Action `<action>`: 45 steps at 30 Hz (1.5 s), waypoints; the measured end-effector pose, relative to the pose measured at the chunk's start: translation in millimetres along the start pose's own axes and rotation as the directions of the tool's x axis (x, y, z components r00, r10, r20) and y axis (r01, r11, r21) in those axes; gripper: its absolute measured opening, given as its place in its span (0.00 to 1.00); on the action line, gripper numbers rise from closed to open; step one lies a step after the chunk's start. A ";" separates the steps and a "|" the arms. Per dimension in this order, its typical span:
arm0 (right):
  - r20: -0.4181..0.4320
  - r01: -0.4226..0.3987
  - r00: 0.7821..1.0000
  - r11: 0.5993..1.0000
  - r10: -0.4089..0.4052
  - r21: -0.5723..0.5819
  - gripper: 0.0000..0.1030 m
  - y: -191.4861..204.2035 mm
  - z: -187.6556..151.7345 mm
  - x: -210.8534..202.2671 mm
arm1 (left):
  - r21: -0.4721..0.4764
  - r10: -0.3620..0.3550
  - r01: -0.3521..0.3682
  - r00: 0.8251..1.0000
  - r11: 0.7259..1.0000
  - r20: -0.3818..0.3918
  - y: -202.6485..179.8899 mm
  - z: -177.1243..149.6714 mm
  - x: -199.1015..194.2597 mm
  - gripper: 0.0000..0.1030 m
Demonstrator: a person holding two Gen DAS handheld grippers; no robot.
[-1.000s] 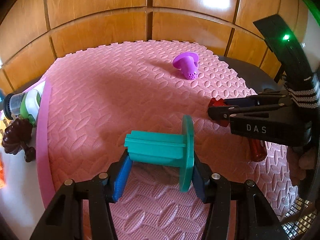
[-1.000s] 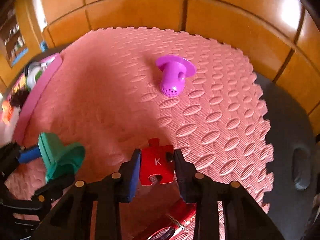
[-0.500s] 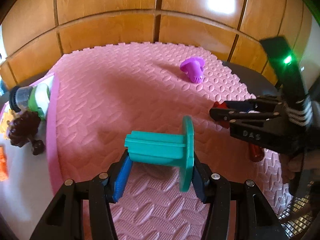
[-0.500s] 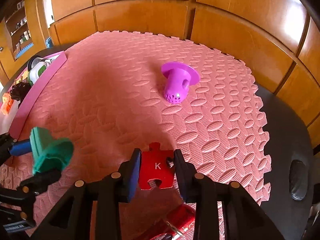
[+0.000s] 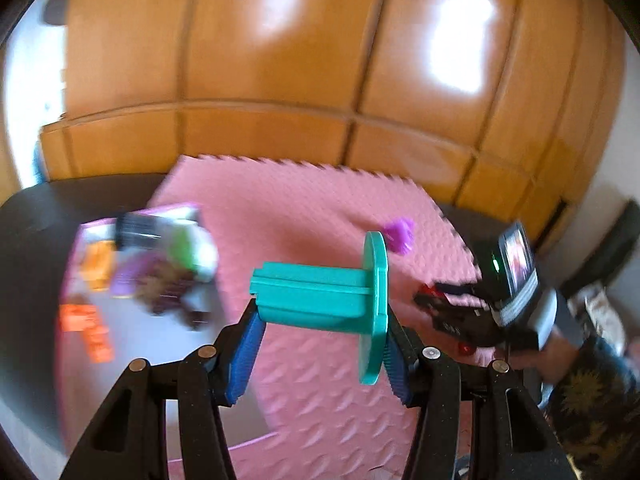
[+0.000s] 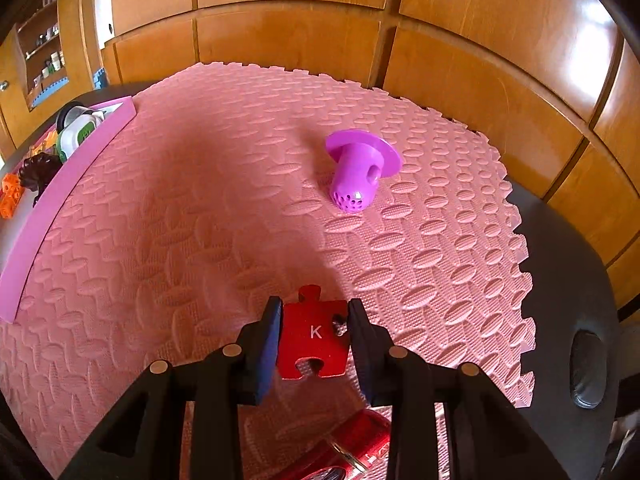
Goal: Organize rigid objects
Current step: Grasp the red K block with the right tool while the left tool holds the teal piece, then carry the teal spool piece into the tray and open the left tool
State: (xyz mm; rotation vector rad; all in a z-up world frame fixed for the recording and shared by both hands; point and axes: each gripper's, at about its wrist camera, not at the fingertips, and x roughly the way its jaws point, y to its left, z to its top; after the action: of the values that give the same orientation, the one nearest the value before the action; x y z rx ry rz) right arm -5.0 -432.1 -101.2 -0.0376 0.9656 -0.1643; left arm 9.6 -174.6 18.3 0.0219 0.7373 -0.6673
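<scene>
A teal flanged peg [image 5: 316, 300] hangs above the pink foam mat [image 5: 304, 220], lying crosswise between the jaws of my left gripper [image 5: 320, 332], which is shut on its two ends. In the right wrist view my right gripper [image 6: 315, 324] is shut on a red puzzle piece [image 6: 304, 344] marked K, low over the mat [image 6: 200, 220]. A purple perforated funnel-like piece [image 6: 358, 176] lies on its side farther back on the mat. The left wrist view shows it too, as a small blurred purple piece [image 5: 398, 234], with the right gripper [image 5: 452, 308] at the right.
A pink-rimmed tray [image 6: 80, 160] at the mat's left edge holds orange blocks [image 5: 86, 328], a dark brown toy [image 6: 38, 172] and a green-and-white bottle [image 6: 80, 132]. A red can [image 6: 352, 444] lies under my right gripper. Dark tabletop [image 6: 568, 280] surrounds the mat; a wooden wall stands behind.
My left gripper has risen and swung with the teal peg, so the tray and the wall fill more of its view. It has left the right wrist view. The right gripper kept still.
</scene>
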 end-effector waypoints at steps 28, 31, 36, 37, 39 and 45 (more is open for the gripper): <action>0.011 0.039 0.999 0.998 -0.038 -0.044 0.31 4.8 0.3 0.6 | -0.111 0.249 -0.266 0.957 0.958 -0.146 143.6 -16.6 60.9 0.54; 0.012 0.040 0.999 0.998 -0.040 -0.048 0.31 5.3 0.3 0.6 | -0.099 0.261 -0.276 0.956 0.956 -0.136 146.2 -15.6 62.9 0.59; 0.012 0.042 0.999 0.998 -0.042 -0.051 0.31 5.4 0.5 0.8 | -0.140 0.254 -0.271 0.959 0.952 -0.127 149.3 -16.6 54.2 0.72; 0.013 0.043 0.999 0.998 -0.042 -0.051 0.31 5.2 0.5 0.7 | -0.142 0.258 -0.274 0.958 0.951 -0.124 148.8 -17.2 53.0 0.72; 0.013 0.042 0.999 0.998 -0.042 -0.051 0.31 5.1 0.5 0.8 | -0.147 0.269 -0.284 0.956 0.948 -0.113 146.1 -19.8 46.0 0.72; 0.014 0.048 0.999 0.997 -0.047 -0.054 0.31 6.0 0.4 0.7 | -0.165 0.316 -0.324 0.946 0.932 -0.072 131.4 -26.2 20.5 0.72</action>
State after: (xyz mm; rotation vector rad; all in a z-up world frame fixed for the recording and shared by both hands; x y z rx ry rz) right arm -3.5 -426.3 -102.1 -0.1113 0.9570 -0.1817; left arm 79.6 -75.1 -41.6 -0.0038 0.8116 -0.2892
